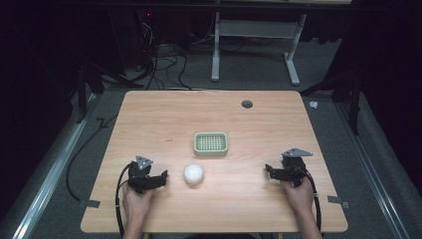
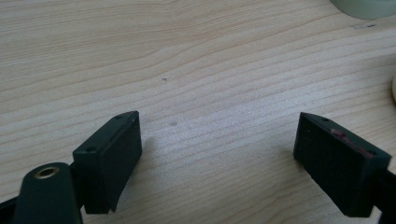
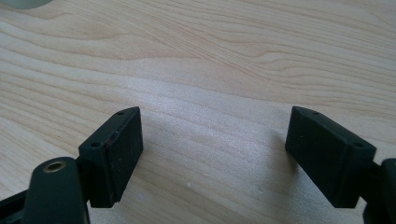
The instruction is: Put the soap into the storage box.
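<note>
A white round object lies on the wooden table, just in front of a pale green perforated tray. My left gripper rests on the table to the left of the white object, held by a hand; its jaws stand apart over bare wood with nothing between them. My right gripper rests near the table's right side, also in a hand, open over bare wood. The tray's edge peeks in at the top right of the left gripper view.
A dark round hole sits near the table's far edge. Beyond the table stand a white desk frame and tangled cables on the grey floor. Black cables trail from both grippers toward the near edge.
</note>
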A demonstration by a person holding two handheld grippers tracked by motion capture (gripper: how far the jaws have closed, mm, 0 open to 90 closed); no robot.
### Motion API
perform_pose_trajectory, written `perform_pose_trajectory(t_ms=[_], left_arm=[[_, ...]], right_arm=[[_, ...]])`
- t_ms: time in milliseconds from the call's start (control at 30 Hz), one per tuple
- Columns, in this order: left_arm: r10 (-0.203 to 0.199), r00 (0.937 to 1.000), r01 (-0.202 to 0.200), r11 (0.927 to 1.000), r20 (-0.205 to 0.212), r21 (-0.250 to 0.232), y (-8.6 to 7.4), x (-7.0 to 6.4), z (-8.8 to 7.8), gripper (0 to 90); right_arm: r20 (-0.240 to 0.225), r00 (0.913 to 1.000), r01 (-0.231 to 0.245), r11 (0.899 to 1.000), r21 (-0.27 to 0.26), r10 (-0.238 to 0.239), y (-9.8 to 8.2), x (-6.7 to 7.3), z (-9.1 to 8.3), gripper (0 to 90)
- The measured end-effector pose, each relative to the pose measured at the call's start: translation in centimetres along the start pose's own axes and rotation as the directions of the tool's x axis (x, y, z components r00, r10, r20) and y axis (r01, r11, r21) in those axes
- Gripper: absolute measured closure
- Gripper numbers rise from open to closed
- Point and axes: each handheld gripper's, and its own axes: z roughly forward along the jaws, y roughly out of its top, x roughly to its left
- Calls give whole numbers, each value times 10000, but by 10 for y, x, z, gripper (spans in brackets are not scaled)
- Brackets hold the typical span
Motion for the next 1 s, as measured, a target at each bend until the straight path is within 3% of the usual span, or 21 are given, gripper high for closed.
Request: perform_pose_trajectory(t_ms=[533,1000], left_arm=[[-1,9997,3,10000,247,-43,1,0,-8,159],[-22,9979,49,9992,652,-409,4,-5,-22,156]], right_arm=[[-2,10000,17,10000,18,-17,0,0,0,198],[8,10000,58,10000,1,-58,0,0,0,198]])
